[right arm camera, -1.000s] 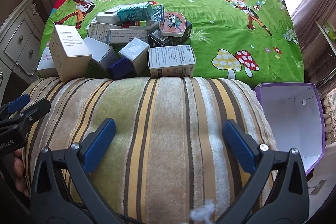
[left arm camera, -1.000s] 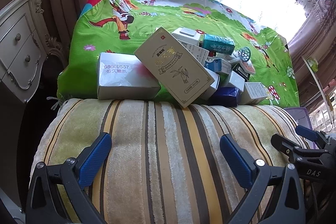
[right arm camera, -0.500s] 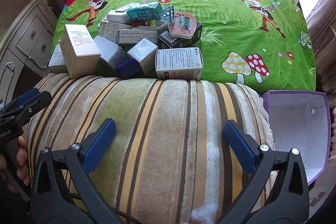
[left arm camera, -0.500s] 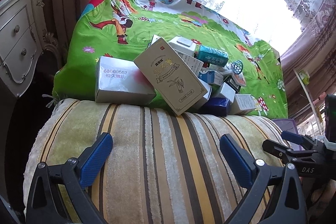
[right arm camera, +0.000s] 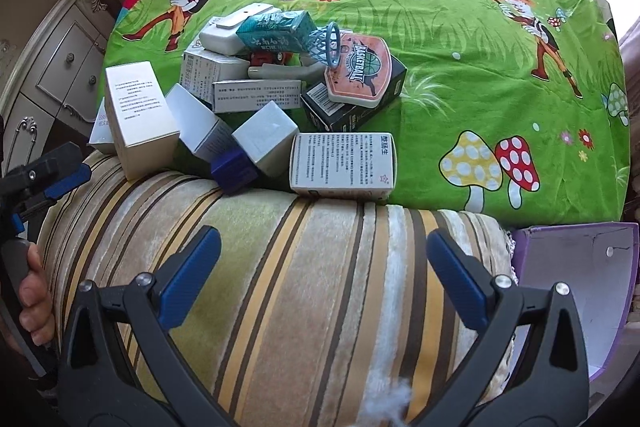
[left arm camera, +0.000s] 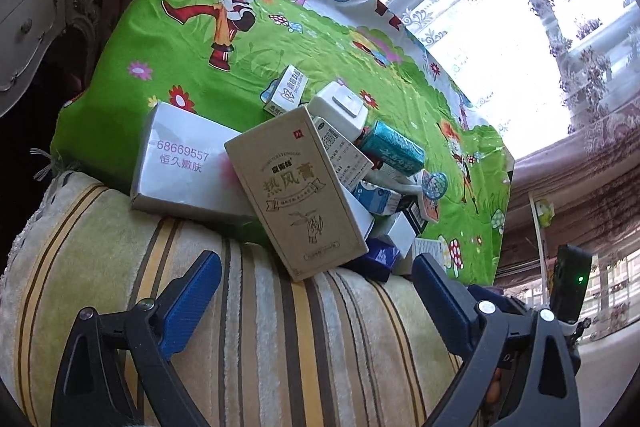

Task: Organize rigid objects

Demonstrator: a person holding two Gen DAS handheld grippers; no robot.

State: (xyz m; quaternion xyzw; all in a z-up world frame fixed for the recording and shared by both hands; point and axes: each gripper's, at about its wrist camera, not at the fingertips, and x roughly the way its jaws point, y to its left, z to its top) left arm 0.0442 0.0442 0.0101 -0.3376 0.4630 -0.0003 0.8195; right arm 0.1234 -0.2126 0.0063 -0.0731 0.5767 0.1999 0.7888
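Nothing sorted yet, by my read. Ahead of both pairs of jaws lies the green cartoon sheet (right arm camera: 460, 39), with a striped cushion (right arm camera: 320, 267) directly under the jaws. Right of my right jaws, a purple box (right arm camera: 576, 291) stands open with nothing visible inside; I judge it the likely destination.

The heap of boxes (right arm camera: 256, 95) sits ahead of the right jaws and slightly left, at the far edge of the cushion, still jumbled. Largest in it: a silver carton (left arm camera: 180, 163) and a tan carton (left arm camera: 300, 195), tilted, leaning on its neighbours, straight ahead of my left jaws. Then a white text-covered box (right arm camera: 344, 163) nearest the right jaws, a black box (right arm camera: 352, 99) carrying a basketball toy (right arm camera: 356, 71), a teal box (right arm camera: 276, 33), a small dark blue box (right arm camera: 234, 169).

Left gripper (left arm camera: 316, 295): jaws spread wide, nothing between them, low over the cushion, pointed at the tan carton, view rolled. Right gripper (right arm camera: 320, 267): jaws likewise released, level, short of the heap.
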